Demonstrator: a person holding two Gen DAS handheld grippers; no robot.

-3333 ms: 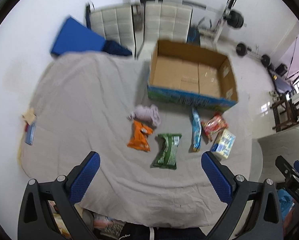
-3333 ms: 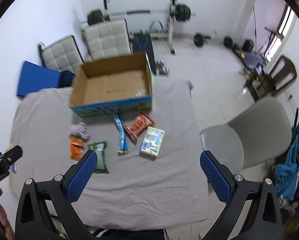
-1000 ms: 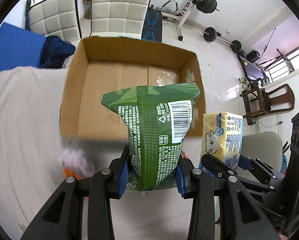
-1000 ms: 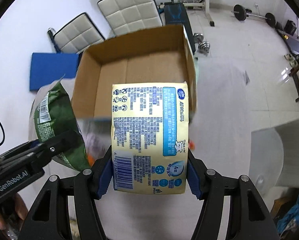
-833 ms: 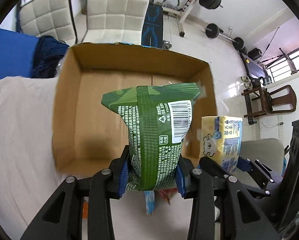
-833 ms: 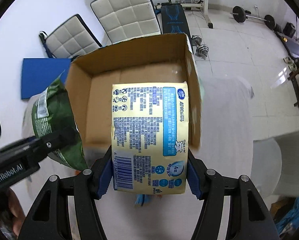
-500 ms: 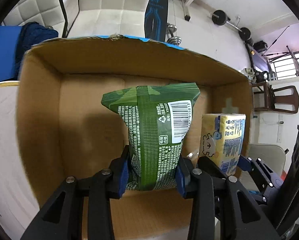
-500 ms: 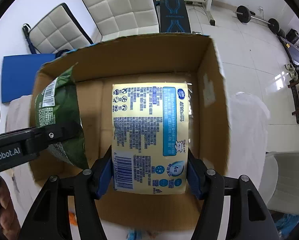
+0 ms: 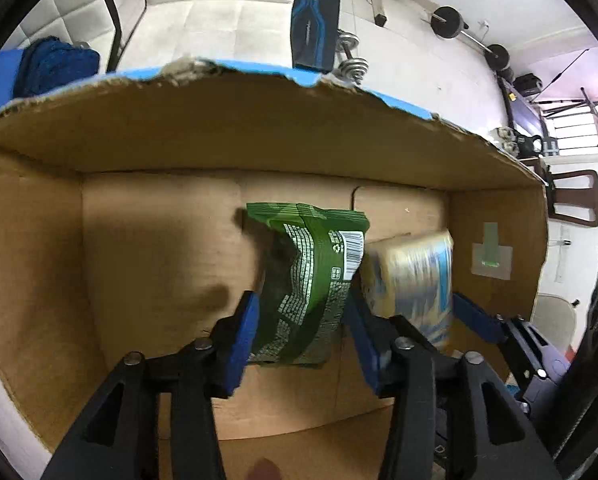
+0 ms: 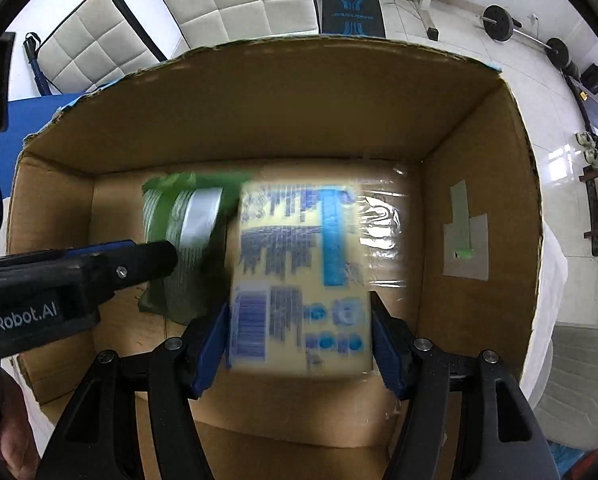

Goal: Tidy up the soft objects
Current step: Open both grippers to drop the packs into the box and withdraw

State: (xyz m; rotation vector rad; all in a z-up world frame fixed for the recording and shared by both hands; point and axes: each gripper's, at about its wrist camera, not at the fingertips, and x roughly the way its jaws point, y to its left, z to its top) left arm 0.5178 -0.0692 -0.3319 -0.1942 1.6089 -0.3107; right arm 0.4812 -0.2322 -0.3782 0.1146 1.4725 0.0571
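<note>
Both grippers are low inside the open cardboard box (image 9: 147, 248). The green snack bag (image 9: 309, 280) sits between the blue pads of my left gripper (image 9: 305, 316), whose jaws have spread; the bag is tilted and slipping down toward the box floor. The yellow and blue pack (image 10: 299, 280) is blurred with motion between the pads of my right gripper (image 10: 299, 344), whose jaws have also spread. In the left wrist view the pack (image 9: 409, 280) shows to the right of the green bag. In the right wrist view the green bag (image 10: 183, 240) and the left gripper's finger (image 10: 139, 260) show at left.
The box walls (image 10: 475, 216) close in on all sides, with taped patches on the right wall. Behind the box stand white padded chairs (image 9: 219, 12), a weight bench (image 10: 351, 4) and barbells (image 9: 451, 20). A grey chair (image 10: 579, 380) is at right.
Both grippers went further down into the box. Their jaws opened, and the green bag and the yellow pack are dropping out of the grip, both blurred or tilted now.
</note>
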